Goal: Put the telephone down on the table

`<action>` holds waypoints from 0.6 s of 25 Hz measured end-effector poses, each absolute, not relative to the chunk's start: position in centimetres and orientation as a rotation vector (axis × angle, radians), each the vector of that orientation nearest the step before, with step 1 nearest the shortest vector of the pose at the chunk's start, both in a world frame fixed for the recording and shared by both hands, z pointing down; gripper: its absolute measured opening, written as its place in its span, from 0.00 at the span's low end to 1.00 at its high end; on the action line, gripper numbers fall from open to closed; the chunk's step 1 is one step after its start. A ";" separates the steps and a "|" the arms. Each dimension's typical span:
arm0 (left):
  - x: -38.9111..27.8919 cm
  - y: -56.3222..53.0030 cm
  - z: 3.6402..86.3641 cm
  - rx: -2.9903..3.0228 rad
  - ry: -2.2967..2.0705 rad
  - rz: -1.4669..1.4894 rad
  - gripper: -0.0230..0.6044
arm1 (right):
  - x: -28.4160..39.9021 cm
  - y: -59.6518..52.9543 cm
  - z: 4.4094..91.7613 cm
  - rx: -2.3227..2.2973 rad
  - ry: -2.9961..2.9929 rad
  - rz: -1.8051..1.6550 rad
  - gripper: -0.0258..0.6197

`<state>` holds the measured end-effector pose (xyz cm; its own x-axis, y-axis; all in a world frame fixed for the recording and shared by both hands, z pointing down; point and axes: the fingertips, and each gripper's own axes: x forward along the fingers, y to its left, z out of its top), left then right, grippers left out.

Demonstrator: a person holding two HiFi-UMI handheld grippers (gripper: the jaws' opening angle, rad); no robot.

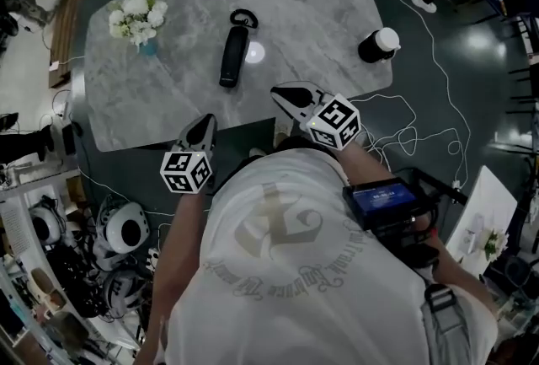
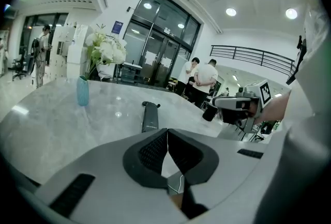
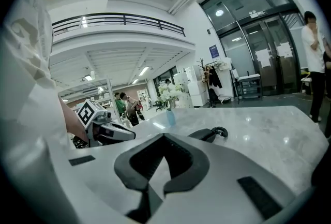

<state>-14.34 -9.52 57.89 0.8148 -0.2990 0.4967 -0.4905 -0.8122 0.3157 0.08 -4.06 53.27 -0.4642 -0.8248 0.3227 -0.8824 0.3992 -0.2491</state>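
Note:
The black telephone handset point(image 1: 234, 51) lies flat on the grey marble table point(image 1: 303, 9), near its middle, with nothing touching it. Both grippers hang at the table's near edge, close to the person's body. My left gripper point(image 1: 205, 120) is shut and empty, its jaws meeting at the tips point(image 2: 167, 131); the telephone point(image 2: 149, 117) lies well ahead of it on the table. My right gripper point(image 1: 278, 92) is shut too, with nothing between its jaws point(image 3: 164, 136). Past it the telephone point(image 3: 209, 134) shows with its loop end to the right.
A blue vase of white flowers point(image 1: 139, 22) stands at the table's left, a black cup with a white lid point(image 1: 377, 45) at its right edge. White cables point(image 1: 421, 102) trail over the floor on the right. Headsets point(image 1: 118, 228) crowd a shelf at lower left. People stand beyond the table point(image 2: 207, 75).

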 end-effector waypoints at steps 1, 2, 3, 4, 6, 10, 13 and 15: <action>-14.5 -9.0 57.9 2.561 -0.579 0.595 0.06 | 0.1 -3.5 53.3 1.548 -2.496 0.587 0.06; -14.6 -8.5 57.9 2.559 -0.569 0.589 0.06 | 0.1 -2.9 53.3 1.556 -2.489 0.590 0.06; -14.6 -7.9 57.9 2.557 -0.559 0.586 0.06 | 0.1 -2.4 53.4 1.563 -2.483 0.594 0.06; -14.6 -7.4 57.9 2.555 -0.549 0.584 0.06 | 0.1 -1.8 53.6 1.568 -2.476 0.599 0.06; -14.7 -6.6 58.0 2.556 -0.527 0.587 0.06 | 0.1 -0.9 53.9 1.578 -2.467 0.611 0.06; -14.6 -5.9 58.1 2.562 -0.505 0.583 0.06 | -0.1 0.1 54.1 1.603 -2.452 0.624 0.06; -14.3 -5.8 57.8 2.573 -0.493 0.572 0.06 | -0.2 0.5 54.0 1.625 -2.443 0.620 0.06; -14.1 -5.5 57.8 2.575 -0.481 0.569 0.06 | -0.2 0.9 54.0 1.643 -2.432 0.622 0.06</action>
